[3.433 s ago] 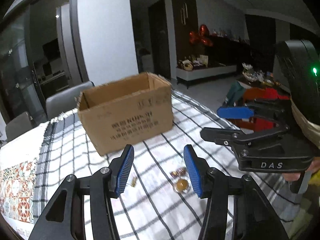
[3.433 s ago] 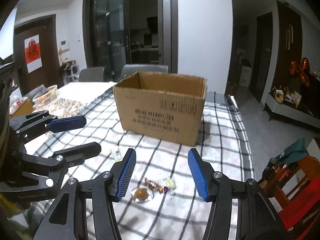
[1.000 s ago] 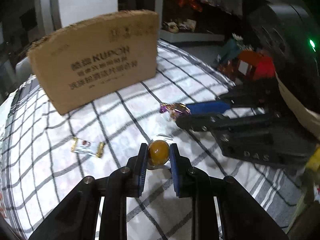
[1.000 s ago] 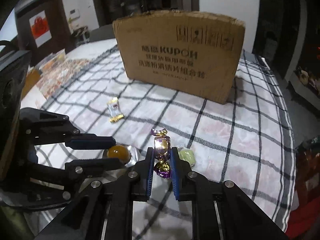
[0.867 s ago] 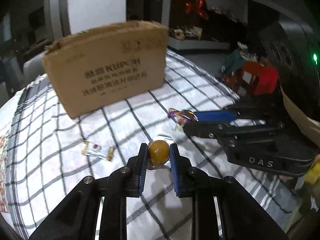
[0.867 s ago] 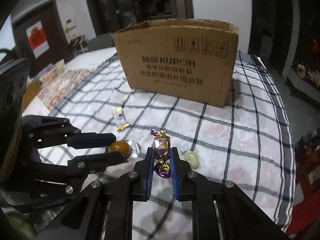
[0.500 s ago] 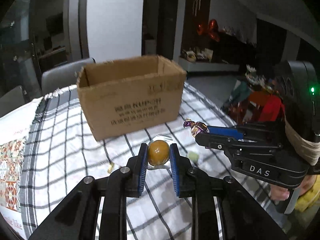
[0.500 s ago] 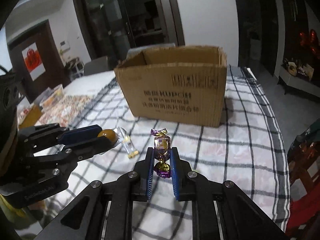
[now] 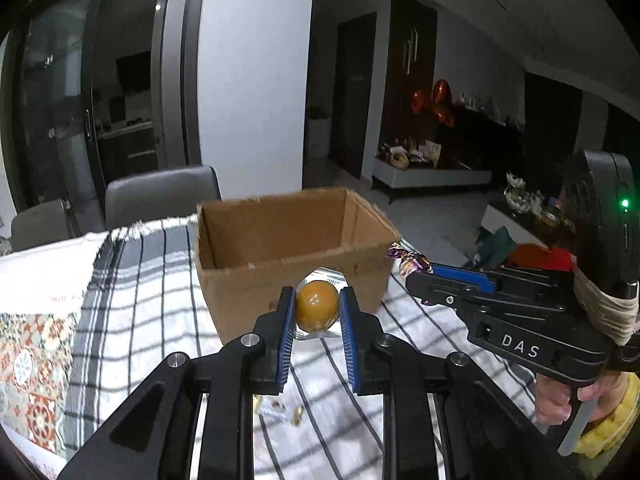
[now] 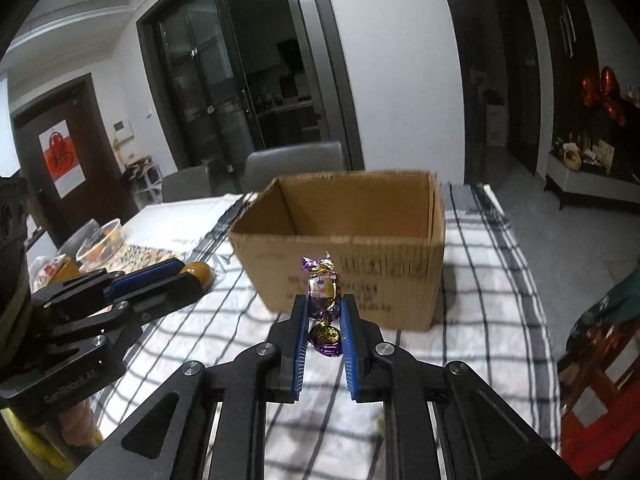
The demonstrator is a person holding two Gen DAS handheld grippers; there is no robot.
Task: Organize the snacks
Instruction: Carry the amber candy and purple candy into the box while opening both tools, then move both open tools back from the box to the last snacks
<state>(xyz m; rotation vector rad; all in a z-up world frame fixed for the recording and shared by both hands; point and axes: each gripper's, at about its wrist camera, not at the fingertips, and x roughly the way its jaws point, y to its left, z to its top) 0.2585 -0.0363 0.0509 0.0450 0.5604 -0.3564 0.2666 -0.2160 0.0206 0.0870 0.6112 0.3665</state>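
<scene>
While our left gripper [image 9: 317, 308] clamps the round amber candy [image 9: 317, 305] in its clear wrapper, our right gripper [image 10: 324, 312] clamps the purple-and-gold wrapped candy [image 10: 322, 288] upright. We hold both above the checked tablecloth [image 10: 476, 300], just short of the open cardboard box [image 10: 340, 248]. One small wrapped sweet [image 9: 280, 407] lies on the cloth below.

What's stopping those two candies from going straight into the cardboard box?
Nothing visible. The box is open-topped with no flaps over it, and only checked tablecloth lies ahead of each gripper. The left gripper grips the amber candy; the right gripper grips the purple-and-gold candy.
</scene>
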